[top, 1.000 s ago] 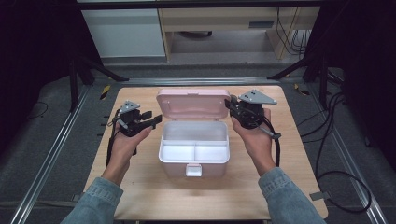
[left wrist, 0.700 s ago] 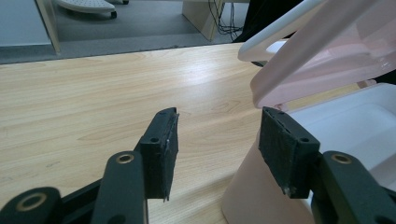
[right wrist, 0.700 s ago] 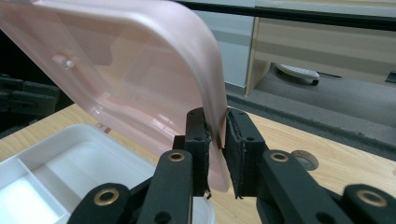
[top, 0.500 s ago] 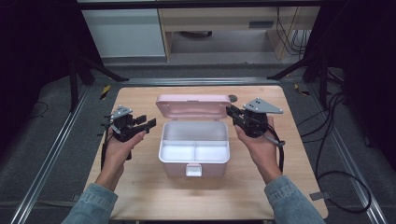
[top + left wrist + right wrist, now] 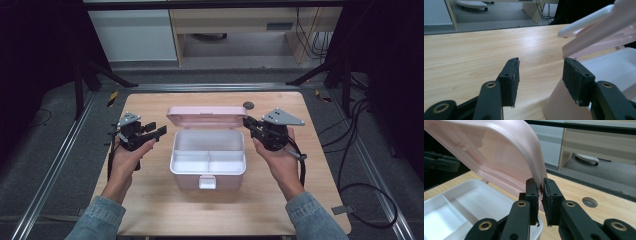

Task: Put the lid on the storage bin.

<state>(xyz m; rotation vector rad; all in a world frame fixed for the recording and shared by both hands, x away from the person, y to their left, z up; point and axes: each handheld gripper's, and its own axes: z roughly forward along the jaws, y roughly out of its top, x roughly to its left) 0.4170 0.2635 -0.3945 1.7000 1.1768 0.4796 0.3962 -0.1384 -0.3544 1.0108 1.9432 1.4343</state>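
The pink box (image 5: pixel 208 160) sits in the middle of the wooden table (image 5: pixel 160 210), open, with its lid (image 5: pixel 206 116) tipped back at the twelve o'clock side and a small latch tab facing six o'clock. From the high view you can see straight into it: a white tray split by dividers into one long compartment at the back and two smaller ones in front.

The right gripper (image 5: pixel 251 126) is at the box's two o'clock corner, held in the person's right hand (image 5: pixel 277 155). From above it is hard to tell what the jaws are doing. The right gripper view settles it: the right gripper (image 5: pixel 539 191) has its two black jaws nearly together, with the lid's thin pink edge (image 5: pixel 534 162) pinched between the pads. That view also shows a round hole (image 5: pixel 589 202) in the tabletop at about four o'clock, and the white tray at seven o'clock.

The left gripper (image 5: pixel 156 131) is at the box's ten o'clock, near it but apart, in the left hand (image 5: pixel 127 160). The left gripper view shows the left gripper (image 5: pixel 540 75) with jaws spread partway and nothing between them but bare wood; the box's pink wall and the raised lid stand off at three o'clock.

Beyond the table, the high view shows dark floor, metal rails and loose cables (image 5: pixel 360 150) at three o'clock.
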